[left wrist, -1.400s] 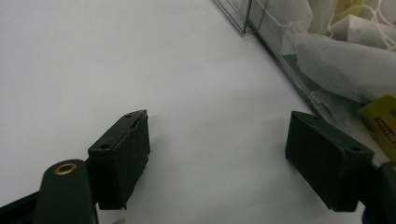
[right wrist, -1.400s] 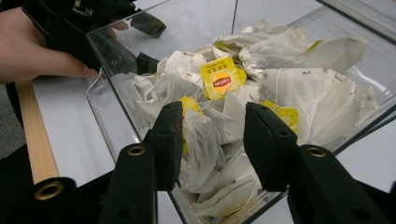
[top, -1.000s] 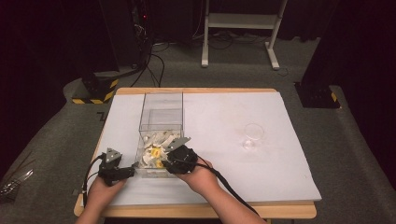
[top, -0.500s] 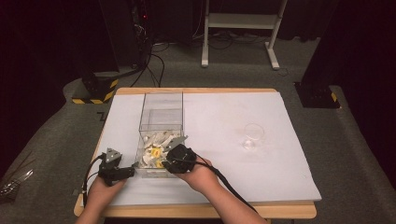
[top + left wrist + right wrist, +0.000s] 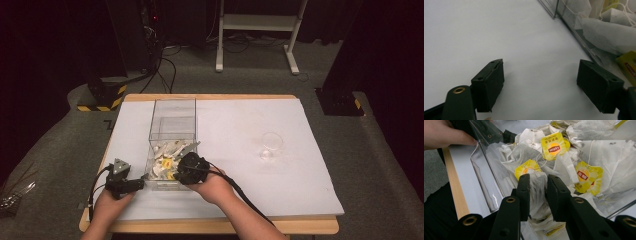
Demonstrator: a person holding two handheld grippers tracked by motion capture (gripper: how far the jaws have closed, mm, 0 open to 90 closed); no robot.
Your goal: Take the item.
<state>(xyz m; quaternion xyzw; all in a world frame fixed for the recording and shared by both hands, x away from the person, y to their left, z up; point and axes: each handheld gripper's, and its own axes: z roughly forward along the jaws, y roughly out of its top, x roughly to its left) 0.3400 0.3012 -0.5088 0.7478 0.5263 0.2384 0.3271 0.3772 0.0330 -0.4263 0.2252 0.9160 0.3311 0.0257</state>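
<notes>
At left, over bare white surface [image 5: 474, 37]: left tongs [image 5: 540, 82], spread wide, holding nothing, parked just beside the near corner of the clear box [image 5: 172, 117]. Next along, inside the box's near end: a loose heap of tea bags [image 5: 167, 156], white paper pouches with strings and yellow tags, piled over one another. Down into that heap: right tongs [image 5: 538, 178], just been closing, now narrow and pinched on the crumpled paper of one bag [image 5: 537, 202] close to the near wall, with a yellow tag [image 5: 527, 168] just beyond the tips; cannot tell whether that tag belongs to the pinched bag. Judging by looks: very light, soft and limp. Crumples rather than resists. Thin paper, so easily torn by a hard squeeze or a snag on the box edge. Trailing strings, so likely to tangle with neighbours and drag a second bag along. Best taken at the pouch itself or at the stiff tag, never by the string alone. Should hold well enough with a mid-pouch pinch like this one, given so little weight. Lift slowly, straight up past the wall, and watch for hangers-on. Farther right, well apart from the box: a small clear glass [image 5: 271, 145], upright on the surface, seemingly empty.
</notes>
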